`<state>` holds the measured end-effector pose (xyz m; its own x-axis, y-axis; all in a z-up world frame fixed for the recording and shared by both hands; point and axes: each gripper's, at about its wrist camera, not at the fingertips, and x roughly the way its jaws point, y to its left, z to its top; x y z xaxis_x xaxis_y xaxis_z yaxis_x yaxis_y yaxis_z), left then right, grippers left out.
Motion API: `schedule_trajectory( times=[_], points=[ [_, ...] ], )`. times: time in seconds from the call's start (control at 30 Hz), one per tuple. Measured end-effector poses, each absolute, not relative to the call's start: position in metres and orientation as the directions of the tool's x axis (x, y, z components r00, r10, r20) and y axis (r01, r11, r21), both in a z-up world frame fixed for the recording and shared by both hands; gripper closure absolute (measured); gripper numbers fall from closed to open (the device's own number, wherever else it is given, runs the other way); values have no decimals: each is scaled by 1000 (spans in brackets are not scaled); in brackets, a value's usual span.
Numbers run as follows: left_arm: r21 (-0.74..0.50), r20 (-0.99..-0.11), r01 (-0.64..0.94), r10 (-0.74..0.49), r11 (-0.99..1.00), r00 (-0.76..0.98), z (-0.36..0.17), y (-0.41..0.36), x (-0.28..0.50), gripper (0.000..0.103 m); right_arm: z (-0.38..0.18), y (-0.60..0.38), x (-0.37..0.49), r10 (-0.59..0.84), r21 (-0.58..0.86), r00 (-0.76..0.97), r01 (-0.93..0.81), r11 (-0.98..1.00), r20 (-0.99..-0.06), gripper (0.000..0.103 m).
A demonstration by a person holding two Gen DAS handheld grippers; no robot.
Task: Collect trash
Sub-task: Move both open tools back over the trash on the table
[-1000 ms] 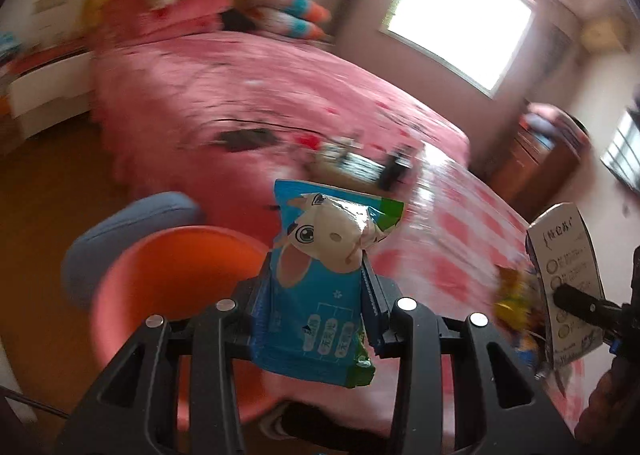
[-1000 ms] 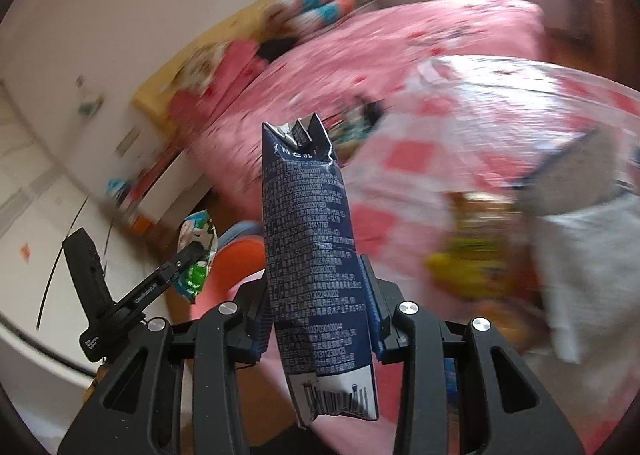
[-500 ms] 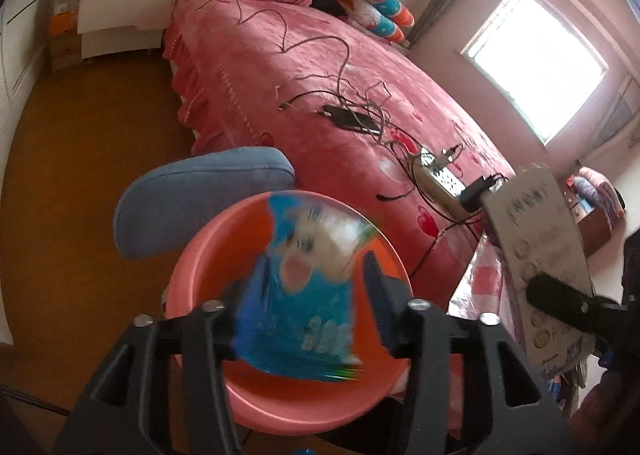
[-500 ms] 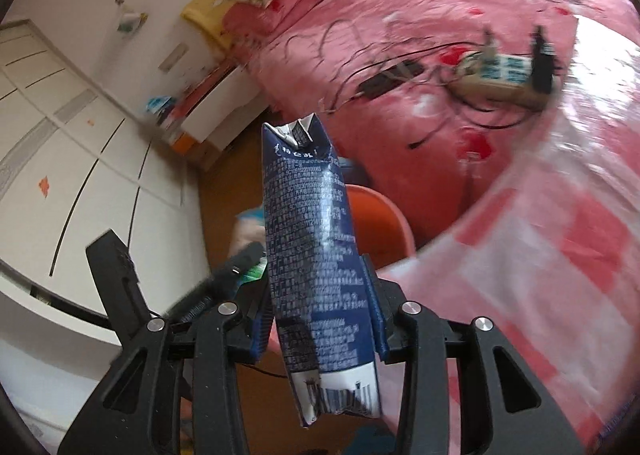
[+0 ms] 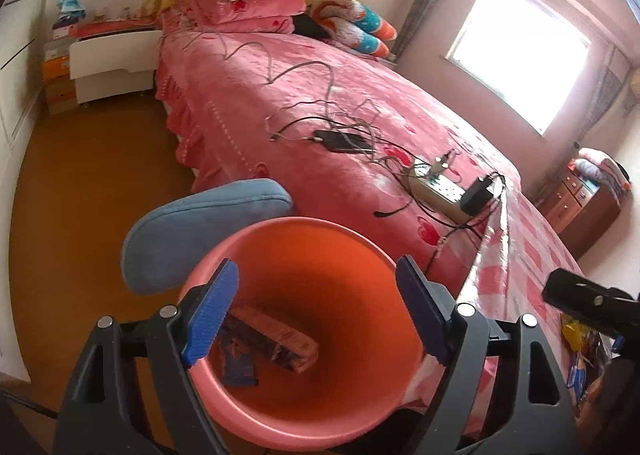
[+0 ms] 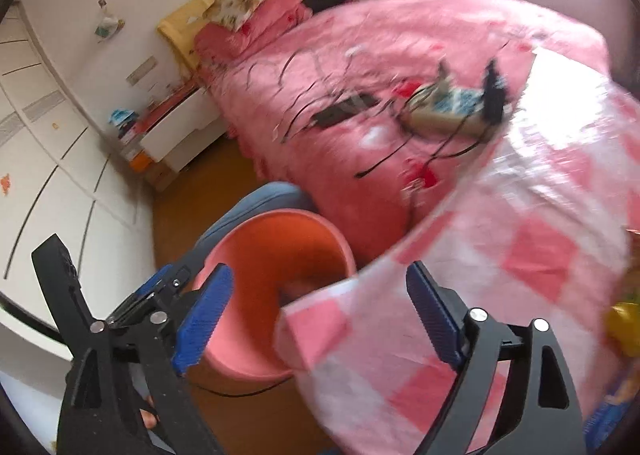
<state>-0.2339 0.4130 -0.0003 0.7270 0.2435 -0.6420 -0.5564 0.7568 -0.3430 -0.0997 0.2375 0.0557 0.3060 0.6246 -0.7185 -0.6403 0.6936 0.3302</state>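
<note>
An orange-pink bin (image 5: 320,227) stands on the floor right below my left gripper (image 5: 316,267). Its jaws are opening and nothing is between them. At the bin's bottom lie a dark carton (image 5: 276,339) and a blue wrapper (image 5: 238,365). My right gripper (image 6: 318,269) hangs over the corner of the pink checked tablecloth (image 6: 520,255), beside the bin (image 6: 276,251). Its jaws are opening too, with nothing between them. A black finger of the right gripper (image 5: 580,299) pokes in from the right edge of the left wrist view. More packets (image 5: 572,335) lie on the table.
A blue padded stool (image 5: 200,223) stands behind the bin. The pink bed (image 5: 300,95) carries cables, a black device (image 5: 340,141) and a power strip (image 5: 436,191). A white nightstand (image 5: 112,63) stands on the wood floor (image 5: 92,183) and a wooden dresser (image 5: 580,207) at far right.
Both grippers moved over the bin and opened. The blue wrapper left the left gripper and the dark carton left the right one; both now lie in the bin.
</note>
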Motion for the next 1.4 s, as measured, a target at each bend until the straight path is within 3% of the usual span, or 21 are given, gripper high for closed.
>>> schedule_trajectory(
  times=[0.63, 1.4],
  points=[
    [-277, -639, -357, 106, 892, 762, 46, 307, -194, 20, 66, 86, -88, 619, 392, 471, -496, 775, -628, 9],
    [-201, -661, -151, -21, 968, 750, 55, 197, -157, 20, 74, -3, -81, 557, 349, 563, -440, 828, -611, 9]
  ],
)
